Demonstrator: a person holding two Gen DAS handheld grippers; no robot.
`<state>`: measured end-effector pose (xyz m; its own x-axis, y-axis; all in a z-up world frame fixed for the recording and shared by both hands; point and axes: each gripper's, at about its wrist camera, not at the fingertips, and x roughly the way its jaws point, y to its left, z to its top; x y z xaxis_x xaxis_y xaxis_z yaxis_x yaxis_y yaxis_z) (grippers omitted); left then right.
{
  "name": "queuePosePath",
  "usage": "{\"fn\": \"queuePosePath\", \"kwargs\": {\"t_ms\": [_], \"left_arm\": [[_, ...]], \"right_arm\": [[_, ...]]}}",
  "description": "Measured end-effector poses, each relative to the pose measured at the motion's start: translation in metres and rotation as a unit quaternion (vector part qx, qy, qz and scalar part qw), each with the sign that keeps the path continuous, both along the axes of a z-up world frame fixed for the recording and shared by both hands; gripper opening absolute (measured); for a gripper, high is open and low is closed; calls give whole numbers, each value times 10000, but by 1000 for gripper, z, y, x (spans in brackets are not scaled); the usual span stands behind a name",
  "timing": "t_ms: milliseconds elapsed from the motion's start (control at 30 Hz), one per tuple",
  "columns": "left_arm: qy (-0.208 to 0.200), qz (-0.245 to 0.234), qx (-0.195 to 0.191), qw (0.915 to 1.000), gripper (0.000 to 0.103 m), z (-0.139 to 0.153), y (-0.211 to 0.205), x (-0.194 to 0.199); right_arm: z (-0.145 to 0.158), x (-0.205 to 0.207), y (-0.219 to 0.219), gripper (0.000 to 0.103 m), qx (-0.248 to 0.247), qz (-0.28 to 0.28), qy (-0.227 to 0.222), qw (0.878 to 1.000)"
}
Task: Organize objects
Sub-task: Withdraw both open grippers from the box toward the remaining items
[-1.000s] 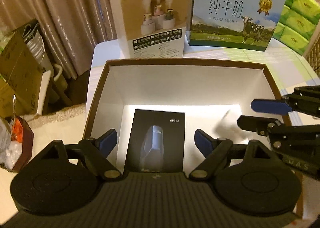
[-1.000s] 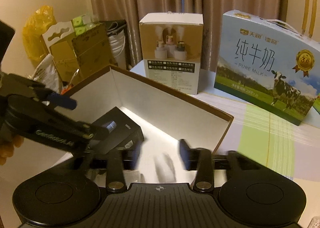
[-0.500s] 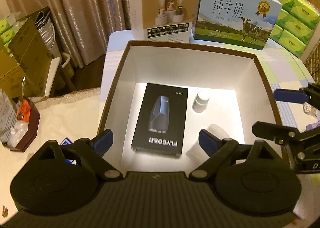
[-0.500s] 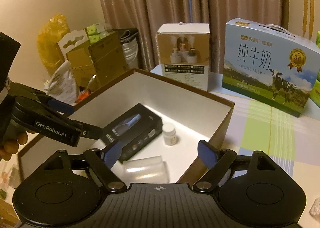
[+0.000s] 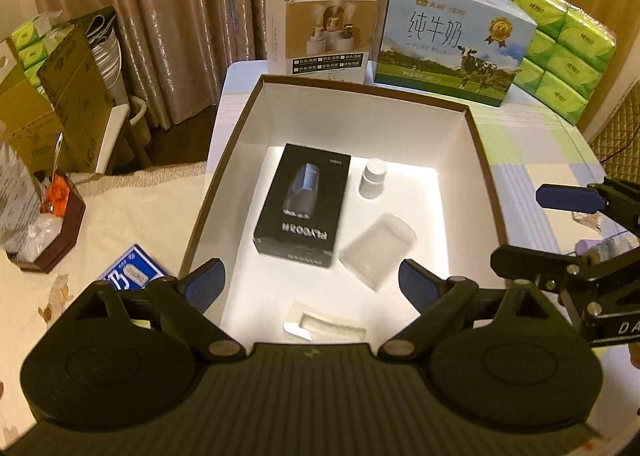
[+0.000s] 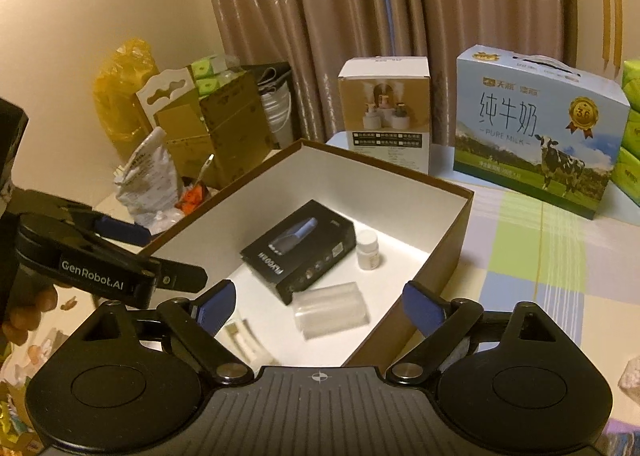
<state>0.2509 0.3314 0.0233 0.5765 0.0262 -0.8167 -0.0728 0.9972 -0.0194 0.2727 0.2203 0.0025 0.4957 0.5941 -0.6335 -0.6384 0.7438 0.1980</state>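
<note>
Cardboard, brown outside and smooth white inside, forms the large open box standing on the pale checked tablecloth; its long walls run away from the left wrist camera. Flat on the floor of that box lies the black rectangular carton, matte with a glossy product picture, its long axis running front to back and its printed lettering at the near end, upside down from the left wrist view. Just right of it, nearer the camera, a clear, soft-looking plastic cup lies on its side, tilted diagonally. Beyond the cup, a small white round bottle stands upright beside the carton's far right corner. A thin clear sachet lies flat against the near wall. The left gripper hovers above the near edge with its blue-padded fingers spread wide, holding nothing. The right gripper hangs over the box's right corner, likewise spread and empty.
</note>
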Motion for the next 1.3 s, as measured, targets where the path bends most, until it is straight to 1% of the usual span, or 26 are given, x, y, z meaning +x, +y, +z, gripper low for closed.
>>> {"fn": "queuePosePath", "kwargs": {"t_ms": [267, 733, 933, 1300], "left_arm": [[45, 193, -142, 9997, 92, 2, -8, -36], [-24, 311, -300, 9991, 92, 9, -35, -89], [-29, 329, -383, 9987, 92, 9, -47, -105], [-40, 313, -361, 9988, 92, 13, -71, -125]], "right_arm": [[8, -31, -11, 88, 64, -7, 46, 10000], [16, -73, -35, 89, 139, -77, 122, 9998], [16, -87, -47, 90, 168, -104, 162, 9997], [15, -106, -75, 90, 170, -127, 253, 9995]]}}
